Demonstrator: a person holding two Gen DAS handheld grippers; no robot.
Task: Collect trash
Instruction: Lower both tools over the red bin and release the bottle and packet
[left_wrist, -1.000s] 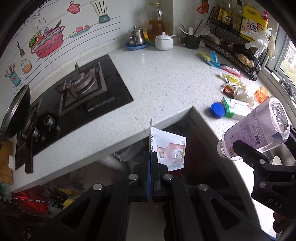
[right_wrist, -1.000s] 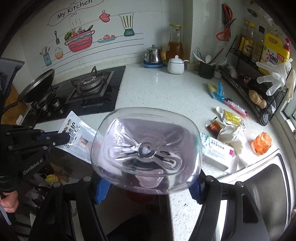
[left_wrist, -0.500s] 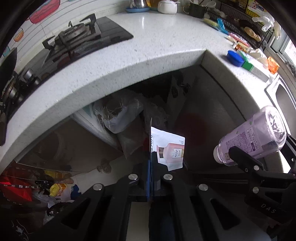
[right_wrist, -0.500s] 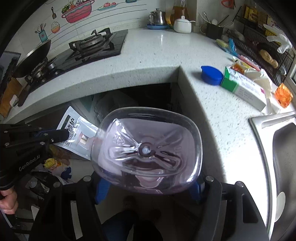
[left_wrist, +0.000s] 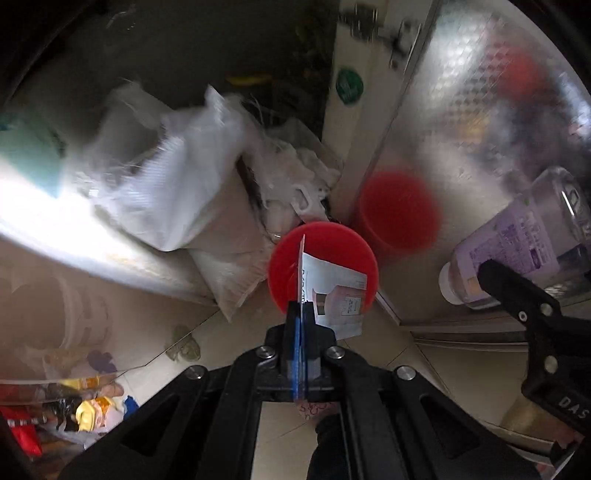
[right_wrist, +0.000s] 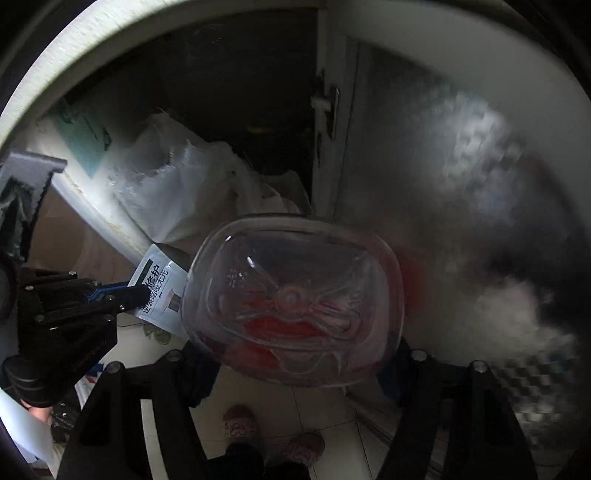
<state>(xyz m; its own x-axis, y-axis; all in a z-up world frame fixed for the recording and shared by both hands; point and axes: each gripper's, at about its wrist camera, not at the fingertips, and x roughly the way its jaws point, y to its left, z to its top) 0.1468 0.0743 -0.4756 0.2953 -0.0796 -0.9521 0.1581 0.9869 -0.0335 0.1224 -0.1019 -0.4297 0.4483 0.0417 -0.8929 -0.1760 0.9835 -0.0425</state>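
Note:
My left gripper (left_wrist: 300, 314) is shut on a flat white sachet (left_wrist: 334, 295) and holds it right above a round red bin (left_wrist: 321, 240) on the floor. My right gripper (right_wrist: 295, 354) is shut on a clear purple plastic bottle (right_wrist: 291, 306), whose base fills its view. In the left wrist view the bottle (left_wrist: 517, 240) hangs to the right of the bin, neck down. The sachet (right_wrist: 159, 288) and left gripper (right_wrist: 125, 293) show at the left of the right wrist view. Red shows through the bottle's base.
White plastic bags (left_wrist: 177, 177) are piled under the counter to the left of the bin. A shiny metal cabinet door (left_wrist: 480, 110) stands to the right and mirrors the bin. Colourful litter (left_wrist: 85, 410) lies on the tiled floor at lower left.
Both grippers have dropped from countertop height to below the counter, still holding the sachet and the bottle. The counter has left view and the red bin has appeared under the sachet.

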